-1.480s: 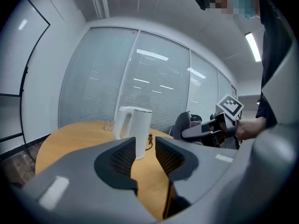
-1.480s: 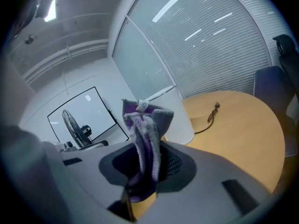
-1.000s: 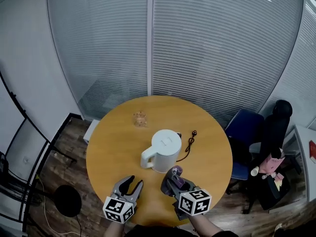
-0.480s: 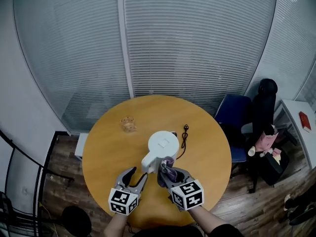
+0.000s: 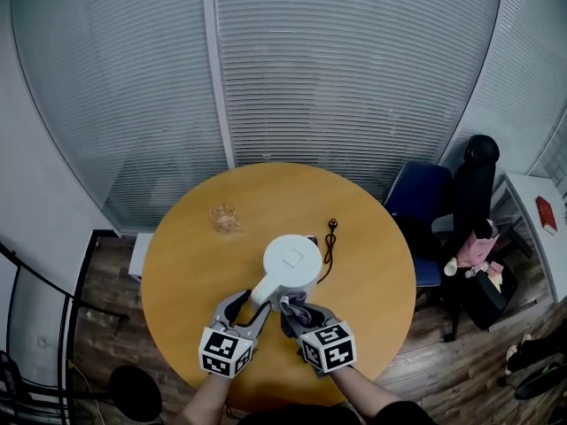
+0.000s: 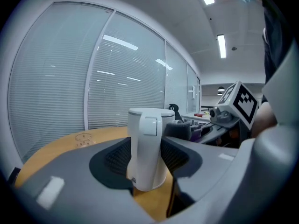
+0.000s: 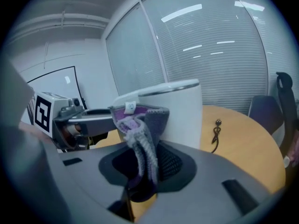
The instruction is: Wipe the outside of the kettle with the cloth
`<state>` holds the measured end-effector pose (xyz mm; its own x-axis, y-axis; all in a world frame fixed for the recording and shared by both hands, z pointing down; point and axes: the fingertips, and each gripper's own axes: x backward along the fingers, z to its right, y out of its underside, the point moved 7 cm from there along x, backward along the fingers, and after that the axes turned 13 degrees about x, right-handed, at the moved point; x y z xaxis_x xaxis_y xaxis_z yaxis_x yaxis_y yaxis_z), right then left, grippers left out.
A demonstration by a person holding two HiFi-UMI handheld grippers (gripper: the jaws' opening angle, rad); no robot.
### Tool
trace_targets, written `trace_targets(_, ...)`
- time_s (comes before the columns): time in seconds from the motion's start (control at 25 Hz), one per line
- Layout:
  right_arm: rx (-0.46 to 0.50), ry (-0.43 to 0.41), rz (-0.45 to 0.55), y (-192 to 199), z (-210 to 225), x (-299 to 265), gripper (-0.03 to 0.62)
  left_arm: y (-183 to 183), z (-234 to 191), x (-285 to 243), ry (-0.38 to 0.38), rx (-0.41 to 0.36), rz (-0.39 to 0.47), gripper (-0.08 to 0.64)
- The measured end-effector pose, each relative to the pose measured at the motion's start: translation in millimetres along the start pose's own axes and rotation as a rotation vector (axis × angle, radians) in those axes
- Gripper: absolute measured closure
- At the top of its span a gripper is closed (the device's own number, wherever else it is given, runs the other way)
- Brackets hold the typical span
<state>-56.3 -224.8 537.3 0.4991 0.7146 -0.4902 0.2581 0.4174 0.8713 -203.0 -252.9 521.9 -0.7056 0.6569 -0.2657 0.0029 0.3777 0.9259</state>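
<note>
A white electric kettle point(image 5: 291, 268) stands mid-table on the round wooden table point(image 5: 182, 268). My left gripper point(image 5: 245, 309) is open at the kettle's near left side. In the left gripper view the kettle's handle point(image 6: 146, 146) stands between the two pads, which hold no grip on it. My right gripper point(image 5: 295, 312) is shut on a grey and purple cloth point(image 7: 139, 136). The cloth's upper fold leans against the kettle's wall point(image 7: 184, 113). The left gripper view also shows the cloth point(image 6: 183, 128) beside the kettle.
A small glass point(image 5: 223, 216) sits at the table's far left. A black cord with a plug point(image 5: 330, 242) lies right of the kettle. A blue chair point(image 5: 423, 204) and a black chair with a pink toy point(image 5: 474, 257) stand to the right. Blinds cover the glass wall behind.
Both grippers moved forward up to the kettle. The left jaws spread wider and now flank the handle. The cloth in the right gripper came up against the kettle's side.
</note>
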Motion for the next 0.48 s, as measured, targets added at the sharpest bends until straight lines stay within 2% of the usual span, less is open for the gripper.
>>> trace_targets(0.2, -0.045, -0.061, -0.089, 30.9, 5.8, -23.4, 0.495, 2.1, 0.0, -4.5, -0.034, 0.019, -0.014, 0.378)
trace_targets(0.48, -0.21, -0.151, -0.232, 85.6, 20.1, -55.3, 0.495, 3.3, 0.7, -8.1, -0.084, 0.028, -0.011, 0.387)
